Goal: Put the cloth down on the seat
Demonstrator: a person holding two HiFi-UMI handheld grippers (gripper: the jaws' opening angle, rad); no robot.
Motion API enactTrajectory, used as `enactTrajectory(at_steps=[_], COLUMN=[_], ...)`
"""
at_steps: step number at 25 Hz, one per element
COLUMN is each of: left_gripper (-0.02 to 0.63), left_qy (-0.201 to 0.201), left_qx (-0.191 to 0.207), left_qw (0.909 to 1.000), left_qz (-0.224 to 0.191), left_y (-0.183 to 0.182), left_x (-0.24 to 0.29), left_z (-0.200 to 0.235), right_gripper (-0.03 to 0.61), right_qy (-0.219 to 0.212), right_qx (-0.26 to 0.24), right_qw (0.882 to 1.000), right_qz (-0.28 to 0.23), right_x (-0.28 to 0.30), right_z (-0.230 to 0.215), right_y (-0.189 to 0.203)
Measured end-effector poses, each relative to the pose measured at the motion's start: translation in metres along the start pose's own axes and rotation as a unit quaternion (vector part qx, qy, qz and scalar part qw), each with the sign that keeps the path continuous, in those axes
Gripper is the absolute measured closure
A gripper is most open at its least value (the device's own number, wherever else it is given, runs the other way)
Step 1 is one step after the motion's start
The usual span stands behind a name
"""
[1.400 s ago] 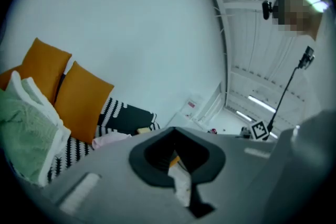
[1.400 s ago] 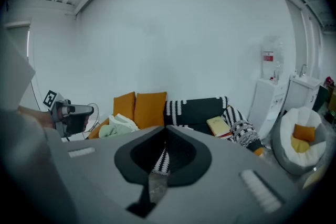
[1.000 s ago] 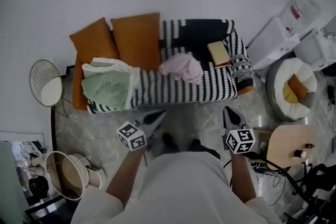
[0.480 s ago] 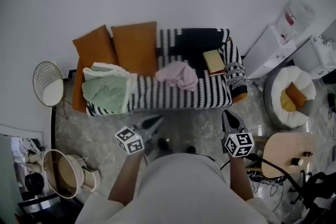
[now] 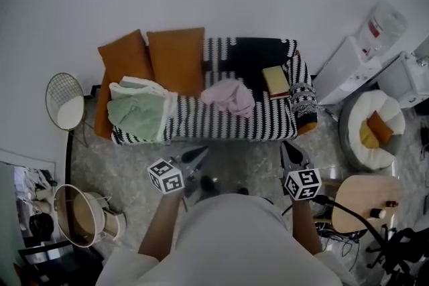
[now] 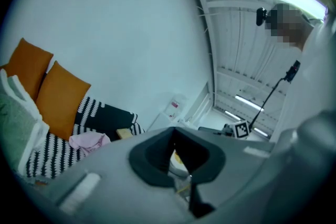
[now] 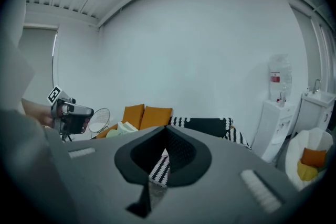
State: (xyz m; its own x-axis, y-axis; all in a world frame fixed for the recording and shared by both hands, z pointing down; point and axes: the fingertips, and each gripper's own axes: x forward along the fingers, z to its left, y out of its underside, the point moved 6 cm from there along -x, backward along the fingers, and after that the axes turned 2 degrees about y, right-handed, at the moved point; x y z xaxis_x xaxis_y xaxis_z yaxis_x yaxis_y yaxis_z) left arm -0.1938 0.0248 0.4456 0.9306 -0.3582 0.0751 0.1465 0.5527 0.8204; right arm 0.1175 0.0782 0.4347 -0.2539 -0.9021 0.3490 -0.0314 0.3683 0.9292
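Observation:
The pink cloth [image 5: 230,97] lies crumpled on the middle of the sofa seat [image 5: 221,125], which has a black-and-white striped cover. It also shows in the left gripper view as the pink cloth [image 6: 89,140]. My left gripper [image 5: 203,151] is held level in front of the sofa's front edge, shut and empty. Also shut with nothing in it, my right gripper [image 5: 287,145] hangs before the sofa's right end. Neither touches the cloth. In their own views the left gripper [image 6: 176,147] and the right gripper [image 7: 163,152] show their jaws together.
A folded green blanket [image 5: 137,110] and two orange cushions [image 5: 175,57] fill the sofa's left end; a book [image 5: 276,80] lies at the right. A wire chair [image 5: 65,104] and basket [image 5: 80,221] stand left. A white beanbag [image 5: 372,124] and round wooden table [image 5: 365,194] stand right.
Both grippers have drawn back a little from the sofa's front edge and then held still. The pink cloth has not moved on the seat.

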Motion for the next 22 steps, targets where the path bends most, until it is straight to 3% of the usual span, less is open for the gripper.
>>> enactTrajectory(at_steps=[22], left_gripper=[0.614], left_qy=[-0.006], left_qx=[-0.006], left_qw=[0.9998], left_qz=[0.017], left_y=[-0.007], left_x=[0.009], left_z=[0.011], right_gripper=[0.575], right_qy=[-0.010], right_qx=[-0.004], right_qw=[1.000], right_qz=[0.004], right_x=[0.012], right_z=[-0.002], right_y=[-0.004])
